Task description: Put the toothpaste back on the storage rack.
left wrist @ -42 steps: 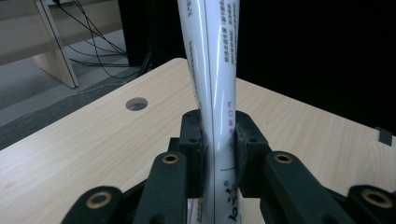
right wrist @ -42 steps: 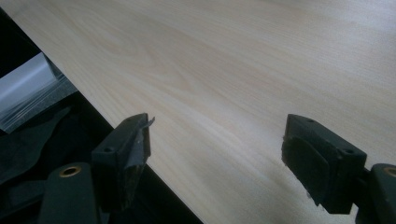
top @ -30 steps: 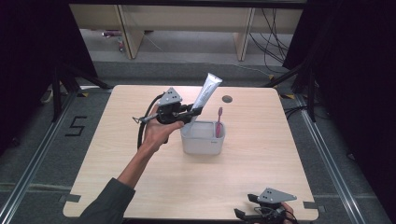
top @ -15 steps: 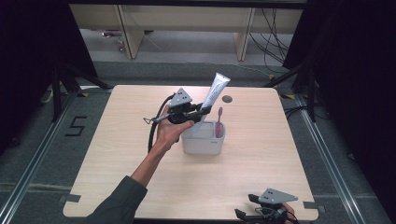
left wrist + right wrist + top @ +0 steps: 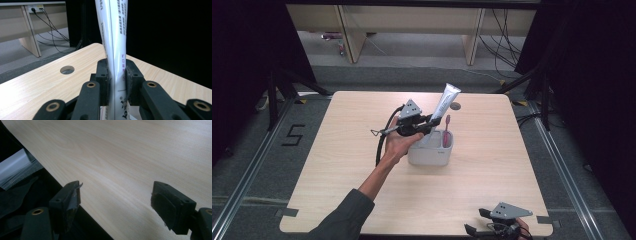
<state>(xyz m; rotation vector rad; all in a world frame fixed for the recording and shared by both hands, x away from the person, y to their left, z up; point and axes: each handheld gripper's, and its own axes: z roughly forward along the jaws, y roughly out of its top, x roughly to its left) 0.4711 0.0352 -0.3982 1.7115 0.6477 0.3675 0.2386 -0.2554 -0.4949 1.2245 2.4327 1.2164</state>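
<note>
Because its lower end must drop into a narrow opening, the white toothpaste tube [image 5: 445, 106] is held nearly upright, leaning a little away from the hand, with its crimped flat end topmost. The left gripper [image 5: 430, 123] is clenched on the tube's lower part — in the left gripper view the two black pads pinch the tube [image 5: 114, 67] from both sides, which keeps it from swinging while it is steered. Just below it stands the pale grey holder [image 5: 431, 156], near the middle of the tabletop [image 5: 352, 150]; the tube's bottom end sits at or just inside the holder's rim, though whether it touches the wall cannot be told. A pink toothbrush [image 5: 446, 131] already stands upright in the holder's right side, so the tube is aimed at the free space to its left. Beyond them a round cable hole [image 5: 455, 106] marks the far edge. The right gripper [image 5: 492, 231] rests at the near right corner — jaws spread wide, nothing between them, out of the way.
</note>
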